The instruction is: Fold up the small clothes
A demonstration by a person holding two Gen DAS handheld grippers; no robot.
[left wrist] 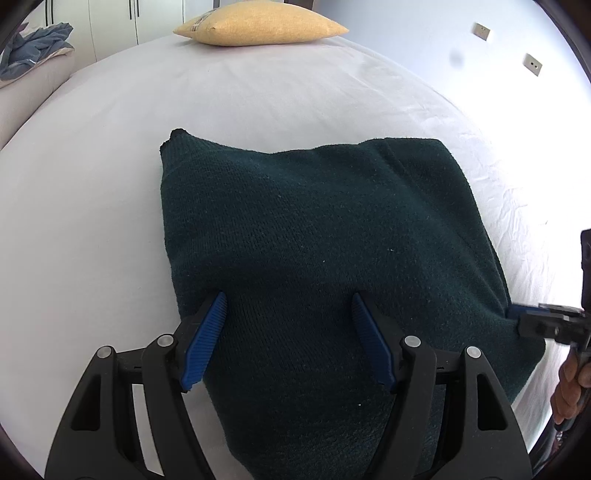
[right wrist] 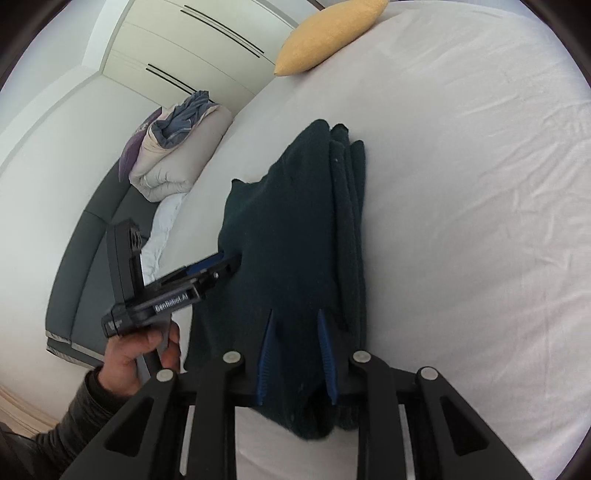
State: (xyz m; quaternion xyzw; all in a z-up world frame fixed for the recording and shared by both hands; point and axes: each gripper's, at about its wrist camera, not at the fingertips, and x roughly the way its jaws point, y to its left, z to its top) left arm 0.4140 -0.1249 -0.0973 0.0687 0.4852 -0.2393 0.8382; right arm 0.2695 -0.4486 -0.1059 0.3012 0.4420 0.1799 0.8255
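Note:
A dark green knitted sweater (left wrist: pixel 314 229) lies folded into a thick rectangle on the white bed (left wrist: pixel 92 221); it also shows in the right wrist view (right wrist: pixel 295 229) with stacked layers along its right side. My left gripper (left wrist: pixel 288 306) is open, its blue pads spread over the sweater's near edge. It also shows from the side in the right wrist view (right wrist: pixel 225 262), at the sweater's left edge. My right gripper (right wrist: pixel 295 317) has its fingers partly apart with sweater cloth between them. It shows at the sweater's right edge in the left wrist view (left wrist: pixel 517 314).
A yellow pillow (left wrist: pixel 258 26) lies at the far end of the bed. A rolled duvet with blue clothes (right wrist: pixel 177 147) sits on a grey bench beside the bed. White wardrobes (right wrist: pixel 192 48) stand behind. The sheet (right wrist: pixel 480 221) is wrinkled on the right.

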